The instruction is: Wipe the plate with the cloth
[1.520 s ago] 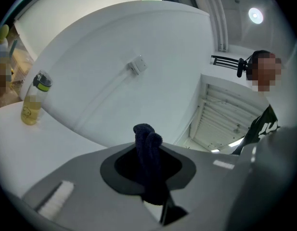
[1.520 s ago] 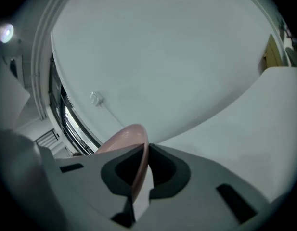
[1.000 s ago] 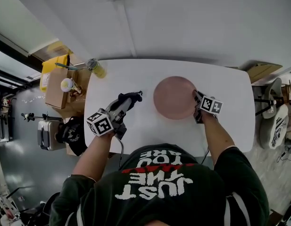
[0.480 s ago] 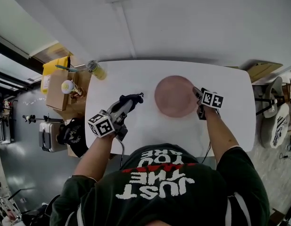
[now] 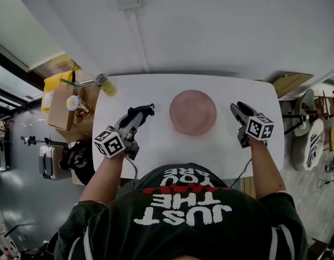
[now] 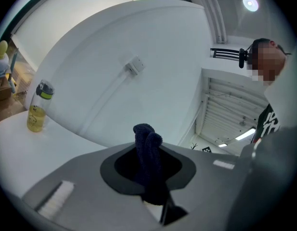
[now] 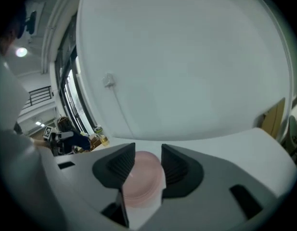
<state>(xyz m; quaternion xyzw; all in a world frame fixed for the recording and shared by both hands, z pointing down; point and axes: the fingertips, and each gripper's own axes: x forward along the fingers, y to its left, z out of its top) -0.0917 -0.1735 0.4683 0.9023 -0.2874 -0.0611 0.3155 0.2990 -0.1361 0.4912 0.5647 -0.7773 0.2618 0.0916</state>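
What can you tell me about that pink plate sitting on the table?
The plate is round and plain pale pink with a matte look; whether it is plastic or ceramic cannot be told. It has a shallow dip and a slightly raised rim, and shows no food or marks. It lies flat, right way up, near the middle of the white table, a little toward the far side. Only the table touches it.
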